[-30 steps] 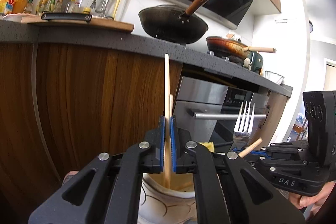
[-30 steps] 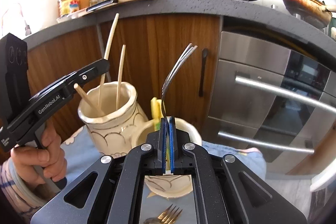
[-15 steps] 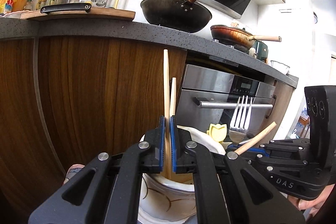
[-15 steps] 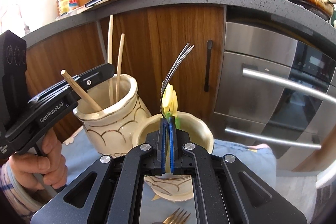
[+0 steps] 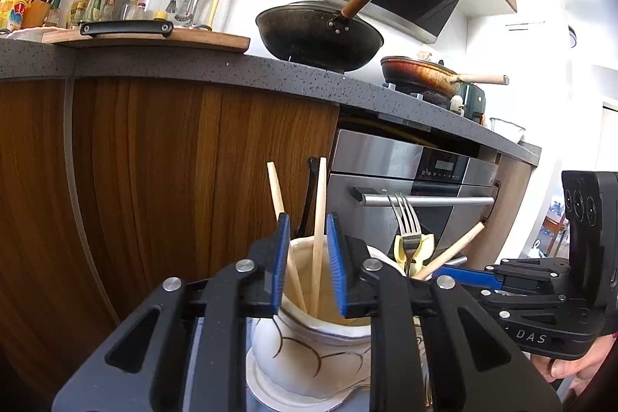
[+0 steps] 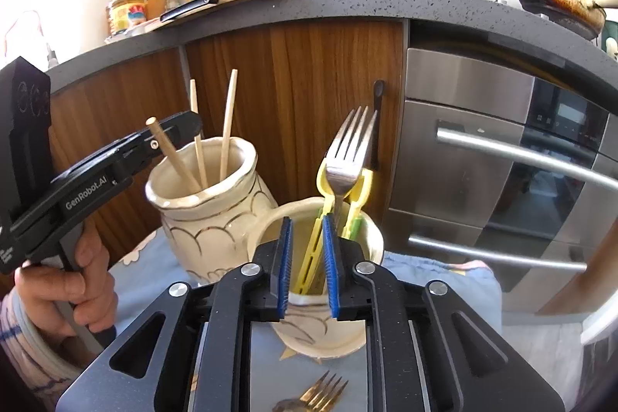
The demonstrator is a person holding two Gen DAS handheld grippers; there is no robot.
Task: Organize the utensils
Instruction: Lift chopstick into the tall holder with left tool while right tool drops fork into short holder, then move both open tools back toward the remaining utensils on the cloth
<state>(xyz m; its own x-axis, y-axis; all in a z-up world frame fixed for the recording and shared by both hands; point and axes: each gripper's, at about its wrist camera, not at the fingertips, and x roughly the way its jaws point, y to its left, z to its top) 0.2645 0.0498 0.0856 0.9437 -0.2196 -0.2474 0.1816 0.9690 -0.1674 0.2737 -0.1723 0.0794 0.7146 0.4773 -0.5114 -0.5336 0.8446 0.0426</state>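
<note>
Left gripper: jaws just opened, pads clear of the chopstick standing between them.
Left view, relation: chopstick stands near upright in the tall cream jar directly ahead and below; two more lean in the same jar.
Right gripper: jaws just opened, gripping nothing.
Right view, relation: fork stands tines up in the shorter cream cup just ahead, beside a yellow tool.
Next candidate: gold fork lies flat on the cloth under the right gripper, nearer that hand.
Hidden: gold fork's handle, both jar bases.
</note>
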